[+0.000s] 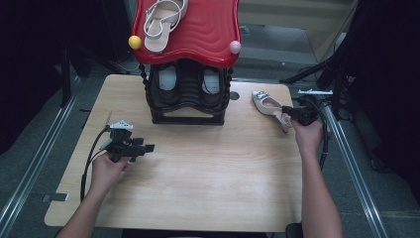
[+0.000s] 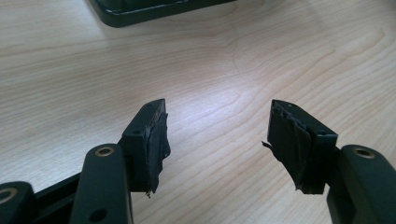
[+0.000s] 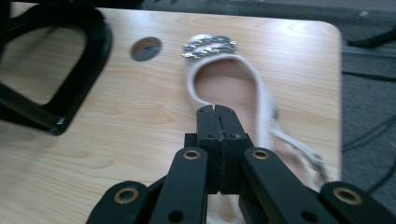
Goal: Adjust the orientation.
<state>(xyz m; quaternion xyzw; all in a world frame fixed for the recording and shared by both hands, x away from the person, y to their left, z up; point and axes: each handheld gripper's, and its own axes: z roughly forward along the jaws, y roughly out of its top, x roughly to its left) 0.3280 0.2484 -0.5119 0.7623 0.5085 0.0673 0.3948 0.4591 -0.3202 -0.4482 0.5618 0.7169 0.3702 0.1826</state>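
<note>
Footwear is the business here: a pale slingback shoe [image 1: 267,104] is lying on the far right part of the wooden table [image 1: 198,173], toe toward the black shoe rack [image 1: 187,96], with a jewelled buckle [image 3: 210,46] on its toe. It is looking light and fairly soft, the thin upper likely giving under pressure, the sole stiffer; the smooth lining may be slippery. The heel strap [image 3: 299,149] is trailing loose toward the right gripper [image 1: 301,115], so it is probably flopping when lifted.

That right gripper is sitting at the shoe's heel end, and in the right gripper view its fingers [image 3: 208,135] are pressed flat together above the shoe's opening; whether they are pinching any of the rim cannot be told, and they seem to be gripping nothing. The side wall of the opening [image 3: 264,98] is looking like the firmest place to take hold, better than the strap or the buckle, which could snag or bend.

The left gripper [image 1: 130,147] is resting low over bare table at the near left, its fingers [image 2: 156,140] spread wide and empty.

A strappy sandal [image 1: 163,22] is lying on the rack's red top [image 1: 208,34].
</note>
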